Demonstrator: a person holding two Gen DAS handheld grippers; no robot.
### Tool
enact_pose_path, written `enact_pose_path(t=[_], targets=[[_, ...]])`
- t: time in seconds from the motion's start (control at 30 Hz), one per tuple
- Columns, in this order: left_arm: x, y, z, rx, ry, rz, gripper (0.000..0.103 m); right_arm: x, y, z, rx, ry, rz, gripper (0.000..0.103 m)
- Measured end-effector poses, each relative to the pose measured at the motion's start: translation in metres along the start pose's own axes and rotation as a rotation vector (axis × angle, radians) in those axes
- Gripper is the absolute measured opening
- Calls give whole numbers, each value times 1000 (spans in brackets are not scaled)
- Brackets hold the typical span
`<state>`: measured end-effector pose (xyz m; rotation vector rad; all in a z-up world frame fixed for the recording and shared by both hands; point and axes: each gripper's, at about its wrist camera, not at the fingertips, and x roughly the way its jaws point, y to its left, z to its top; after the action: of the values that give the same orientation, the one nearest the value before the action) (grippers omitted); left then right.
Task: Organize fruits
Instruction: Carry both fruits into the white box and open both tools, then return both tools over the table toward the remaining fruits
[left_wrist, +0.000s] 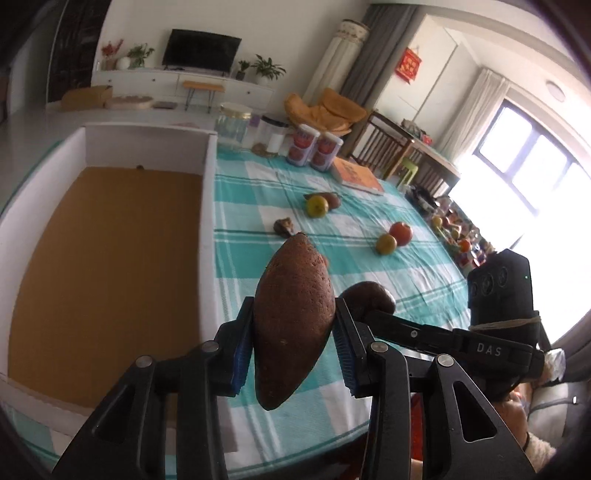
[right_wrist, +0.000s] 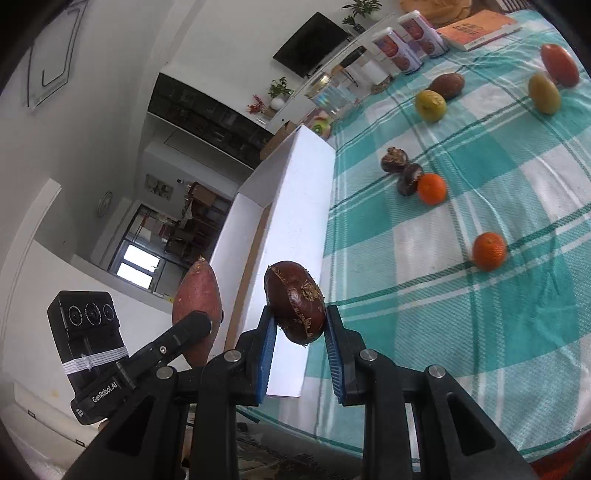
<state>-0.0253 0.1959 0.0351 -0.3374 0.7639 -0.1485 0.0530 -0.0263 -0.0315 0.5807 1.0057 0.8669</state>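
- Left wrist view: left gripper (left_wrist: 294, 338) is clamped on a sweet potato (left_wrist: 291, 317), held beside the white box (left_wrist: 207, 177) above the checked tablecloth (left_wrist: 258, 192).
- Right wrist view: right gripper (right_wrist: 300, 352) jaws pinch a dark chestnut (right_wrist: 295, 302) near the box's (right_wrist: 295, 206) corner; oranges (right_wrist: 489, 251) lie apart on the cloth.

Left gripper (left_wrist: 294, 334) clamped on cargo; right gripper (right_wrist: 300, 334) likewise — side by side

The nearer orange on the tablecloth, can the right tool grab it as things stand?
Probably not yet. The right tool is shut on a water chestnut, so it has no free grip. The path across the cloth to the orange itself looks unobstructed.
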Motion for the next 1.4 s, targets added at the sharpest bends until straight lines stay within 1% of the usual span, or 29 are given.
enact_pose_path(t=[0.03, 0.1, 0.2, 0.27, 0.33, 0.4, 0.43, 0.47, 0.5, 0.53, 0.57, 0.63, 0.7, 0.73, 0.77, 0.83, 0.87, 0.9, 0.97, 1.0, 1.03, 1.1, 1.13, 1.23, 1.4], targets=[[-5, 18, 4, -12, -27, 79, 41, 16, 17, 2, -34, 20, 15, 26], [-6, 53, 8, -54, -41, 234, 41, 51, 49, 3, -103, 65, 23, 26], [4, 100, -2, -104, -24, 427, 41, 104, 79, -3, -193, 132, 0, 26], [11, 123, -13, -136, 4, 498, 41, 132, 92, -10, -261, 167, -42, 26], [16, 138, -23, -175, 35, 533, 42, 149, 97, -15, -317, 181, -92, 27], [17, 143, -30, -195, 40, 562, 53, 155, 97, -19, -345, 191, -147, 29], [15, 143, -31, -200, 31, 572, 70, 153, 94, -19, -350, 182, -162, 36], [13, 139, -31, -197, 14, 580, 80, 147, 89, -18, -352, 163, -174, 51], [11, 134, -30, -188, -8, 585, 80, 138, 83, -17, -345, 141, -157, 52], [10, 129, -29, -171, -26, 587, 80, 129, 77, -15, -337, 120, -176, 61], [9, 123, -27, -152, -40, 580, 80, 116, 69, -12, -331, 86, -220, 74], [10, 107, -20, -110, -79, 546, 80, 85, 49, -9, -307, 4, -280, 84], [14, 85, -15, -55, -121, 517, 81, 48, 24, -9, -269, -77, -345, 87], [13, 74, -15, -19, -142, 495, 81, 30, 10, -11, -248, -117, -396, 91], [18, 64, -13, 16, -150, 470, 83, 13, -4, -12, -230, -153, -465, 97], [30, 46, -12, 77, -147, 443, 83, -13, -35, -13, -199, -212, -632, 98], [37, 39, -12, 106, -147, 439, 83, -23, -53, -10, -172, -231, -719, 98], [45, 34, -13, 135, -141, 444, 83, -37, -72, -10, -142, -249, -786, 98], [60, 22, -15, 188, -106, 462, 83, -60, -102, -11, -89, -274, -878, 98], [67, 18, -17, 209, -87, 477, 83, -69, -114, -12, -66, -280, -910, 98], [71, 11, -18, 236, -73, 494, 83, -81, -128, -12, -15, -287, -918, 98], [73, 0, -23, 289, -63, 521, 83, -100, -149, -11, 118, -302, -846, 98], [73, -4, -24, 302, -60, 526, 83, -104, -154, -10, 140, -316, -838, 98], [73, -10, -26, 300, -47, 514, 83, -106, -159, -9, 144, -340, -888, 98], [72, -16, -33, 266, -58, 511, 83, -96, -168, -9, 157, -323, -974, 98]])
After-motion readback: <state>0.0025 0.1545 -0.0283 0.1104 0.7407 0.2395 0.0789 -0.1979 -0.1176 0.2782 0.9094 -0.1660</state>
